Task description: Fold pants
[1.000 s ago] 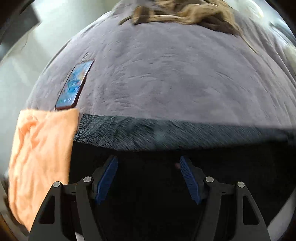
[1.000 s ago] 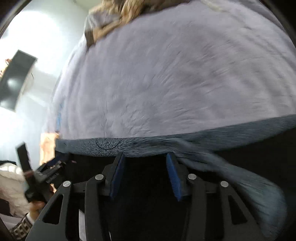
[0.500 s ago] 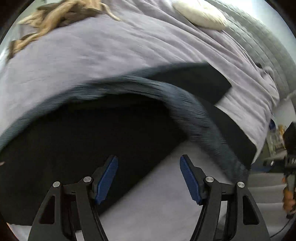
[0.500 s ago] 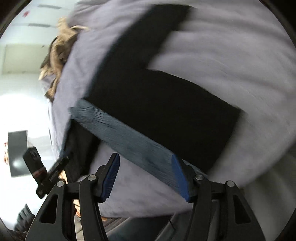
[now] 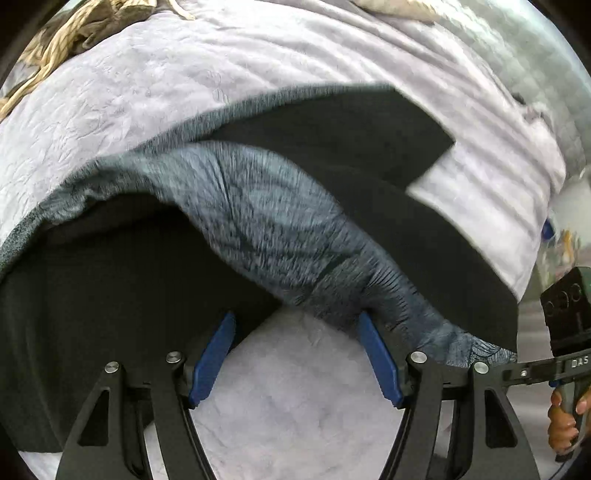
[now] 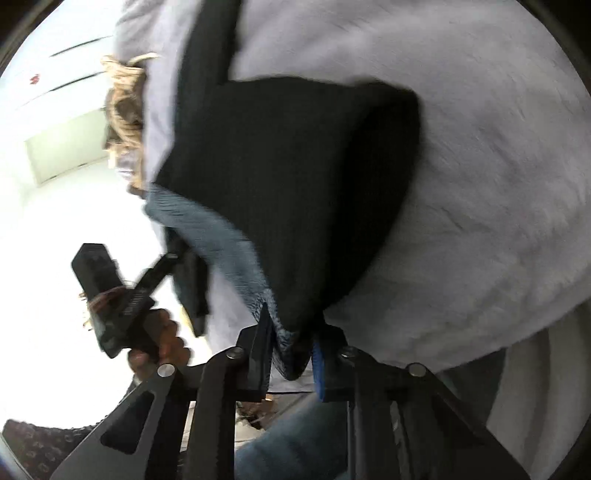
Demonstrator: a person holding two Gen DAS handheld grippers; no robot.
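Black pants point(image 5: 110, 295) with a grey ribbed waistband point(image 5: 266, 221) lie on a lilac-grey bedspread point(image 5: 147, 92). In the left wrist view my left gripper point(image 5: 295, 354) is open, its blue pads apart over bare bedspread; the waistband sags just past its fingertips. In the right wrist view my right gripper point(image 6: 290, 347) is shut on the waistband corner point(image 6: 284, 350) and lifts the pants point(image 6: 288, 177), which hang as a black sheet over the bed. The left gripper also shows in the right wrist view point(image 6: 122, 295), held by a hand.
A tan crumpled garment point(image 5: 74, 29) lies at the far left of the bed and shows in the right wrist view point(image 6: 125, 110). A pale pillow point(image 5: 391, 9) sits at the far edge. The right hand-held gripper point(image 5: 565, 332) is at the bed's right side.
Both grippers swung from the waistband's middle toward its right end. The right gripper closed on the waistband corner and raised it. The left gripper stayed open.
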